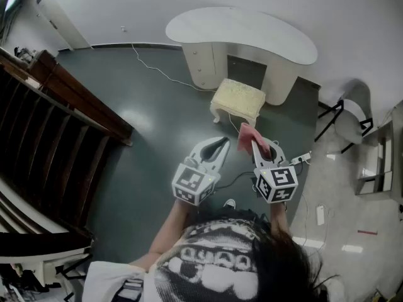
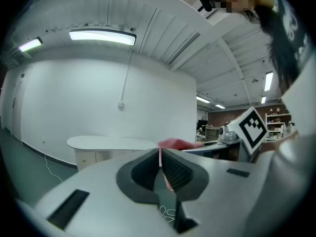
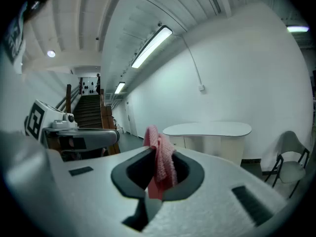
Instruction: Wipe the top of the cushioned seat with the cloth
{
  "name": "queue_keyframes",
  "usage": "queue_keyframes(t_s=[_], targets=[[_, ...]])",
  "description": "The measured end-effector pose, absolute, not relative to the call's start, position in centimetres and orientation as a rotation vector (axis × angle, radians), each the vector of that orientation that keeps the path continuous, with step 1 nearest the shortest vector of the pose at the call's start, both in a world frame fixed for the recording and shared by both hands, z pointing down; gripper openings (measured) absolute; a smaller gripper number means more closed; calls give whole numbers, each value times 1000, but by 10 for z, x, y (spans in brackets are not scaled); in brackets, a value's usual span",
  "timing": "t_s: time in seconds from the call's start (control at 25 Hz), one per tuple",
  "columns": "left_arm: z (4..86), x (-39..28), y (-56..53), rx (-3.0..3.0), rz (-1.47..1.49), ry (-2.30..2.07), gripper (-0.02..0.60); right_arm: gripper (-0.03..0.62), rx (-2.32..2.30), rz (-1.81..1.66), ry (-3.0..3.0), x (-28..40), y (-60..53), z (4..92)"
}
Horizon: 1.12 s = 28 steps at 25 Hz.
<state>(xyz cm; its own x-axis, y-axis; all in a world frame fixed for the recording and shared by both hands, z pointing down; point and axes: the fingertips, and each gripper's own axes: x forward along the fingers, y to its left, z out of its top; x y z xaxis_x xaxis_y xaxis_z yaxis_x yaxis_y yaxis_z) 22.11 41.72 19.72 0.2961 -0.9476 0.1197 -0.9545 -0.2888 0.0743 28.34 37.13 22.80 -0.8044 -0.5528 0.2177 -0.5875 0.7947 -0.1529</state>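
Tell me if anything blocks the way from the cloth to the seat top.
Nothing visible does. The right gripper holds the cloth just short of the seat, whose top is bare; only open floor lies between them.

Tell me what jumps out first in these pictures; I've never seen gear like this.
The pink cloth stands out most, pinched in the right gripper and held up in the air. Beside it the left gripper is shut on nothing. Ahead, on the dark floor, sits a cream cushioned seat, in front of a white curved desk.
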Motion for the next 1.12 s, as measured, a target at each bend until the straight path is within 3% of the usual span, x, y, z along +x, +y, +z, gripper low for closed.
queue_keyframes(t_s=[0.48, 1.12], targets=[[207, 226, 417, 2388, 80, -1824, 14, 14, 908, 342, -2832, 301, 368, 235], [215, 182, 375, 2380, 106, -1814, 14, 14, 888, 355, -2831, 254, 326, 243]])
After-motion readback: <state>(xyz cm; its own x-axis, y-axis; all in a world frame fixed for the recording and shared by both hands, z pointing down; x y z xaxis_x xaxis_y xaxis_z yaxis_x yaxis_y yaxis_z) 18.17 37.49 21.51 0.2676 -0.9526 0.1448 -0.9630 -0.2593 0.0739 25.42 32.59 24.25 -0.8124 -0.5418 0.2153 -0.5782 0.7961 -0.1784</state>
